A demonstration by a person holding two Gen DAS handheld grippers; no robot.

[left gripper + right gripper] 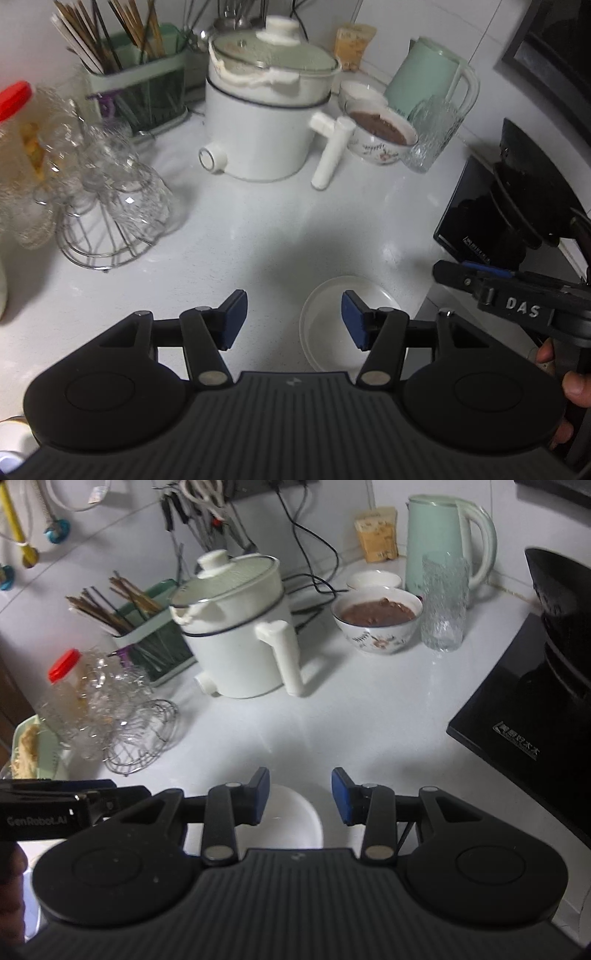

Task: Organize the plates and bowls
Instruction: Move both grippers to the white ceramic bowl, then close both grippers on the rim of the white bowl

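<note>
Both tools are released and grasp nothing. The left tool (293, 319) has its jaws spread above bare tabletop (258, 229), with the white plate (325, 332) under its right pad. The right tool (297, 795) hangs over that plate's far rim, probably lining up a pick. A filled bowl (376, 618) waits beside the kettle (439, 542).

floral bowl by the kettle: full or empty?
Full. The floral bowl holds a brown food reaching almost to its rim, seen in both wrist views. It stands upright on the counter beside the textured glass.
</note>
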